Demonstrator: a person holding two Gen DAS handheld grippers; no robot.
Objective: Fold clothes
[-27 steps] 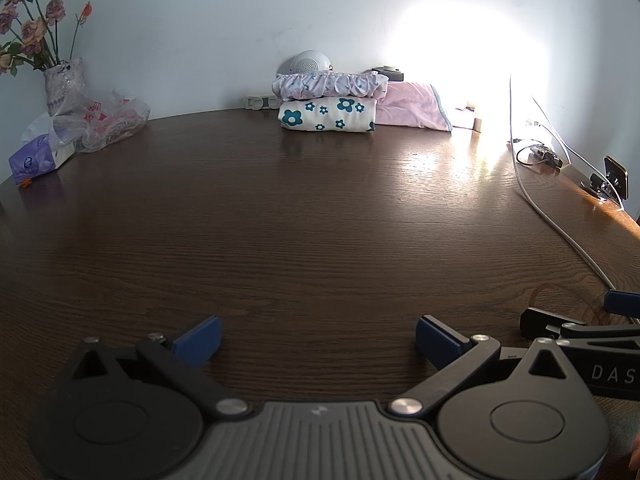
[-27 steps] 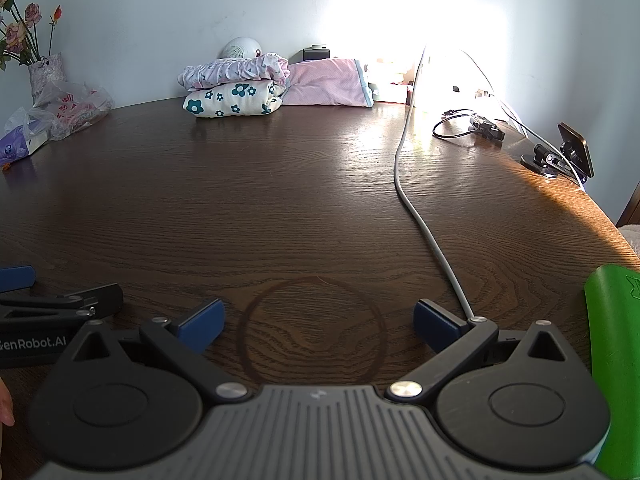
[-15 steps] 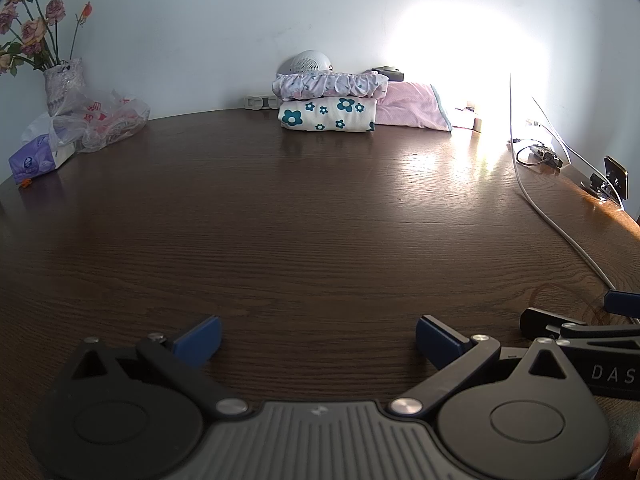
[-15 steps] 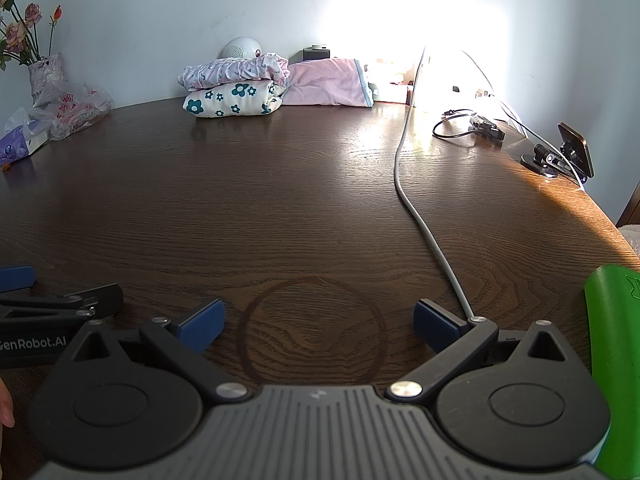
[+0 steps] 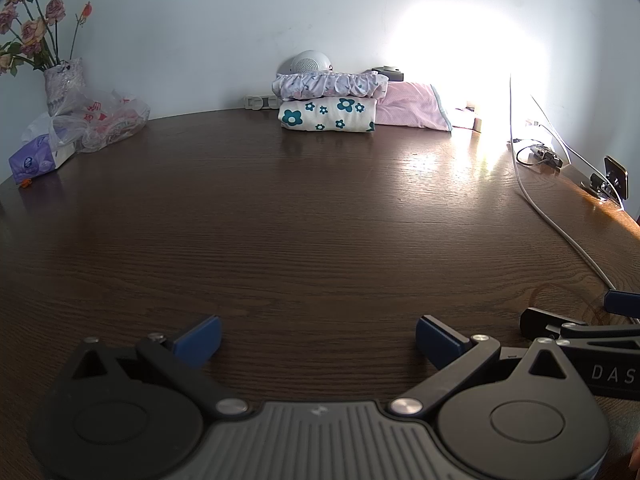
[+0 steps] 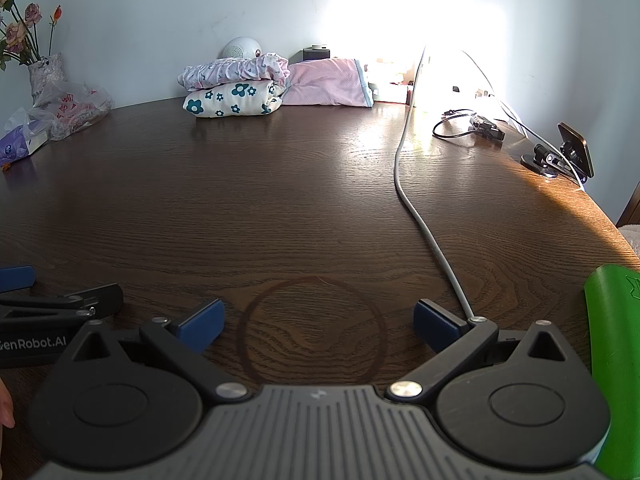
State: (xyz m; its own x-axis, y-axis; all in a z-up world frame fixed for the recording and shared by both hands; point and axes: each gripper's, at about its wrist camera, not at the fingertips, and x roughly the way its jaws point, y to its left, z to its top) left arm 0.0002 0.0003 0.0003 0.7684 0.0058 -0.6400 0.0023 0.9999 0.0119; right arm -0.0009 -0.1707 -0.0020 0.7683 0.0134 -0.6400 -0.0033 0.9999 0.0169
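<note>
Both grippers idle over bare table, clothes stacked far back.
We see the left gripper and the right gripper side by side low over the dark table, fingers spread wide, holding nothing. Folded clothes sit at the far edge by the wall, a pink cushion touching their right; a grey cable runs toward the right gripper.

At the far edge of the surface, against the wall, lie my clothes, already folded. A cream garment with teal flowers sits flat at the bottom of a small stack, and a ruffled pale lilac piece rests on top of it. Just to their right, touching them, lies a folded pink garment with a grey-blue edge.
</note>
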